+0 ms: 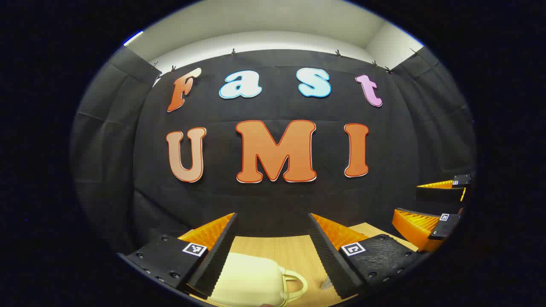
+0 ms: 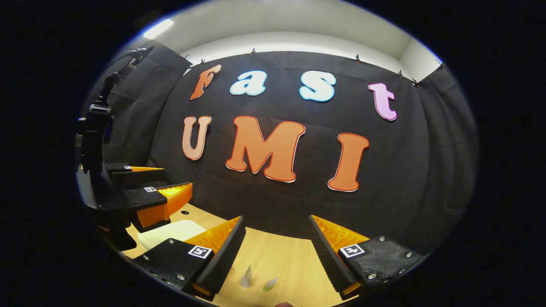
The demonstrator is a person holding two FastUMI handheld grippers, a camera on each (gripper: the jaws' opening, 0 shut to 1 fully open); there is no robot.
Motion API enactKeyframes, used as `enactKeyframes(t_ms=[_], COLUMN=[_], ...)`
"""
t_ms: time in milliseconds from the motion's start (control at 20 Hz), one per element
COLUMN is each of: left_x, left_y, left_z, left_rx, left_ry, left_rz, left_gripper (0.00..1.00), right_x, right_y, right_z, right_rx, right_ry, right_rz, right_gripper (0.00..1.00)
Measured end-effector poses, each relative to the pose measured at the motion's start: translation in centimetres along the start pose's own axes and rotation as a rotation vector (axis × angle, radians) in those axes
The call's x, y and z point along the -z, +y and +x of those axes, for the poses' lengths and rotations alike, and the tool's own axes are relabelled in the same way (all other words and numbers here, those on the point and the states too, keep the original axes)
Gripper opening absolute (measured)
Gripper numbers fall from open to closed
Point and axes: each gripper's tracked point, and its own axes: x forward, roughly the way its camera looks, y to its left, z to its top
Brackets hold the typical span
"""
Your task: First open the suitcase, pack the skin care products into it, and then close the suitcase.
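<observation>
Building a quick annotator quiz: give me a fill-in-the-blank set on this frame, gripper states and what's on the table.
1. In the left gripper view, the left hand-held gripper has its jaws ____.
2. The cream suitcase rests on the ____ table.
3. The suitcase's lid is ____.
4. In the right gripper view, the right hand-held gripper holds ____ between its fingers.

Missing words: open; wooden; closed; nothing

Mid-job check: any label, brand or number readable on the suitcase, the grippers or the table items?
Suitcase: no readable text.
Left gripper and right gripper: square black-and-white markers, patterns, not words.
Two small items on the table: too small to read.
</observation>
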Motion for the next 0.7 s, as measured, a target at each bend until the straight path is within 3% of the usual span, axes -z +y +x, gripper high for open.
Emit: enactKeyframes(t_ms=[450, 700], left_x=[2.0, -0.5], left_y=[-1.6, -1.9], left_z=[3.0, 5.5], left_rx=[0.006, 0.009], left_ry=[0.056, 0.025], left_rz=[0.041, -0.037], left_gripper=[0.98, 0.99], right_x=[2.4, 0.3], right_y=[0.0, -1.1], right_z=[4.0, 6.3], right_rx=[-0.049, -0.04], right_ry=[0.083, 0.051], right_rz=[0.007, 0.052], right_gripper=[0.93, 0.93])
